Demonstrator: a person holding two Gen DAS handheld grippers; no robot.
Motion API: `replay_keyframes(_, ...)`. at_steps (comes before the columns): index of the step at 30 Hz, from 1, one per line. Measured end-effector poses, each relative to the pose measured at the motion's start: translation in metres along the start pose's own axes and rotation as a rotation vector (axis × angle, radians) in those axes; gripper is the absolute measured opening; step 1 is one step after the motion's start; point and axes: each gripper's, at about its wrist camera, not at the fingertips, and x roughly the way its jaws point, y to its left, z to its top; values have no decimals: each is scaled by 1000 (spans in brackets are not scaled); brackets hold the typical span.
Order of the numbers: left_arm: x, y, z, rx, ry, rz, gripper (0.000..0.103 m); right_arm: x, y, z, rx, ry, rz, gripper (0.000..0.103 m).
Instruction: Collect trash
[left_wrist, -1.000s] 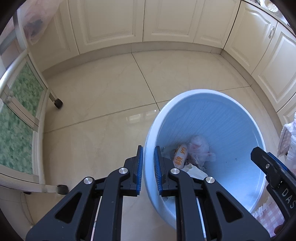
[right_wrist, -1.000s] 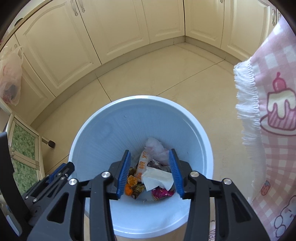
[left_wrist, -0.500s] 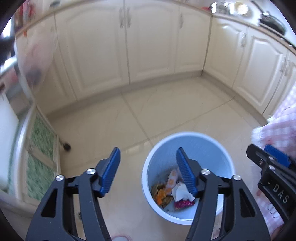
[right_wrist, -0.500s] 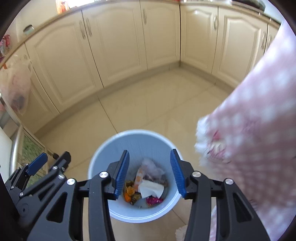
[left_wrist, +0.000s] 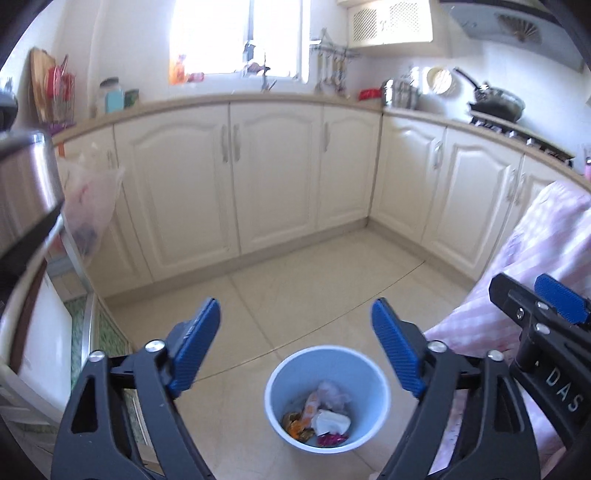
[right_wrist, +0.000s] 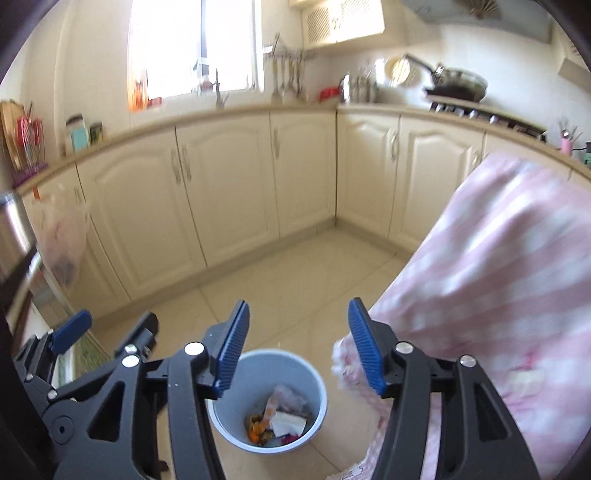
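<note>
A light blue trash bin (left_wrist: 365, 373) stands on the tiled floor far below both grippers, also in the right wrist view (right_wrist: 258, 373). Wrappers, a white tissue and orange scraps (left_wrist: 319, 419) lie at its bottom. My left gripper (left_wrist: 295, 352) hangs high above the bin, its jaws opening wide with nothing between them. My right gripper (right_wrist: 295, 350) is beside it at the same height, its jaws also opening and empty. The right gripper's tip (left_wrist: 535, 302) shows at the right edge of the left wrist view.
Cream kitchen cabinets (left_wrist: 273, 177) line the back and right walls under a cluttered counter. A pink checked cloth (right_wrist: 498, 266) hangs close on the right. A plastic bag (left_wrist: 92, 206) hangs at the left near a metal-framed unit (left_wrist: 88, 332).
Both grippers rose well above the bin and tipped upward, so the bin shrank in view. The left jaws went from nearly shut to wide open; the right jaws widened.
</note>
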Motion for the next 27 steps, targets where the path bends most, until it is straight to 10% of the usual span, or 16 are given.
replay_keyframes(27,-245,-74,62,77,-275,-218,96,-306,-107,57,96,-352,-155,79)
